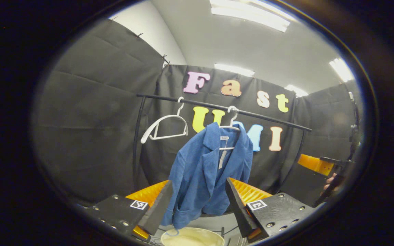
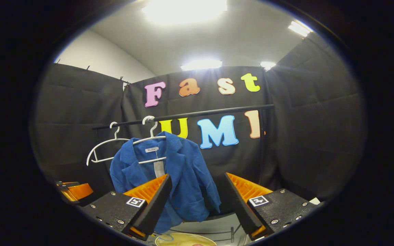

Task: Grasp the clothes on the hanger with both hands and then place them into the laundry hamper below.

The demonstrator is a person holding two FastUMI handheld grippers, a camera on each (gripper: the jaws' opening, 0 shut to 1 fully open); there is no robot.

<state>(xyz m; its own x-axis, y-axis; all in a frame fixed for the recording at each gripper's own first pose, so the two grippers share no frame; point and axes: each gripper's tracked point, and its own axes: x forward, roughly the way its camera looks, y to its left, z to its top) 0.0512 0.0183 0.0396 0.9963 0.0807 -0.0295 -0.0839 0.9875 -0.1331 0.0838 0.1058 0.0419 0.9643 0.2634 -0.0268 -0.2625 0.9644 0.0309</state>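
Blue woven jacket (image 1: 207, 171) hangs lengthwise ahead, on its white wire hanger (image 1: 229, 131).
My left gripper (image 1: 197, 205) frames it centrally; right gripper (image 2: 197, 201) sees it frame-left; both spread, empty.

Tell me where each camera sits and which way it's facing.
Left gripper view: rides the left gripper, facing the blue jacket on the rail; own open fingers frame it, and a hand shows at far right.
Right gripper view: rides the right gripper, facing the same jacket from farther right; fingers open.
Shared: jacket, empty hanger, rail, hamper below.
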